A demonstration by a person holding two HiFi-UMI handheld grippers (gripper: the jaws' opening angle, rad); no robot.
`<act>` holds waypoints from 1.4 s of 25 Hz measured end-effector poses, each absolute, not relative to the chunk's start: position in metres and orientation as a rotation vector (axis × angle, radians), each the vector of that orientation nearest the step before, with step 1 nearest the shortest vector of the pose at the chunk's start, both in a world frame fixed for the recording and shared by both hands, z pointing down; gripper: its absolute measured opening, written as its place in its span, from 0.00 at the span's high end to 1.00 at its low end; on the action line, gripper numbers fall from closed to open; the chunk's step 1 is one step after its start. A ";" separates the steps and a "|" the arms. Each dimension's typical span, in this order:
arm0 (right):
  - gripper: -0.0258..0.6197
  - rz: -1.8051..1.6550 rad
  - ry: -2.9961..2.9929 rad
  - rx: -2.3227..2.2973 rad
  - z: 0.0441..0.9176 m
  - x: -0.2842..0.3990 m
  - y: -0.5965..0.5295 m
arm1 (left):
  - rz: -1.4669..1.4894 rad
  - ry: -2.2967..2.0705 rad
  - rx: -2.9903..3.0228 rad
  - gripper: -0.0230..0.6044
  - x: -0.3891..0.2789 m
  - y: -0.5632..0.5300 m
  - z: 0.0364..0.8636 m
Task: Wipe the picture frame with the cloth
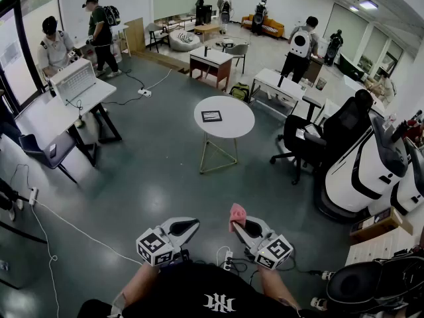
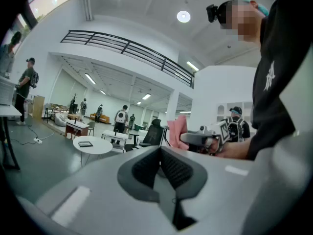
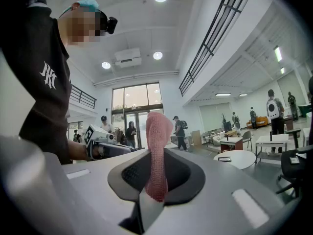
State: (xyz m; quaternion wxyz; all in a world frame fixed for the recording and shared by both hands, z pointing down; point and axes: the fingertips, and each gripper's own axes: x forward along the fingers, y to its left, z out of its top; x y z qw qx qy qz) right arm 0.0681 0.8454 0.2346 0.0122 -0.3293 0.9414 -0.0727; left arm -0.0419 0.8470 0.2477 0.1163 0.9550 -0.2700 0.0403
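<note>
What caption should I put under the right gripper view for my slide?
Right gripper pinches a pink knitted cloth upright; the small dark picture frame lies on a distant round white table.

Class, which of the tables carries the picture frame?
The round white table mid-floor: the dark picture frame lies flat on it. The other tables are rectangular.

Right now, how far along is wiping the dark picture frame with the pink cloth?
Done: the pink knitted cloth is clamped in the right gripper. In hand: nothing else; the left gripper is shut and empty. Left: the dark rectangular picture frame lies flat on the round white table, well across the floor from both grippers, so the approach and all the wiping remain.
</note>
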 end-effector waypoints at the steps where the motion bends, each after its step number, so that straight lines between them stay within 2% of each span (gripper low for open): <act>1: 0.91 -0.228 2.930 -1.033 0.234 0.070 0.845 | 0.119 -0.791 2.796 0.96 -0.042 0.847 0.248; 25: 0.90 -0.226 2.931 -1.059 0.240 0.084 0.830 | 0.101 -0.801 2.767 0.96 -0.028 0.830 0.248; 35: 0.90 -0.240 2.930 -1.070 0.243 0.117 0.828 | 0.091 -0.777 2.751 0.96 0.001 0.825 0.250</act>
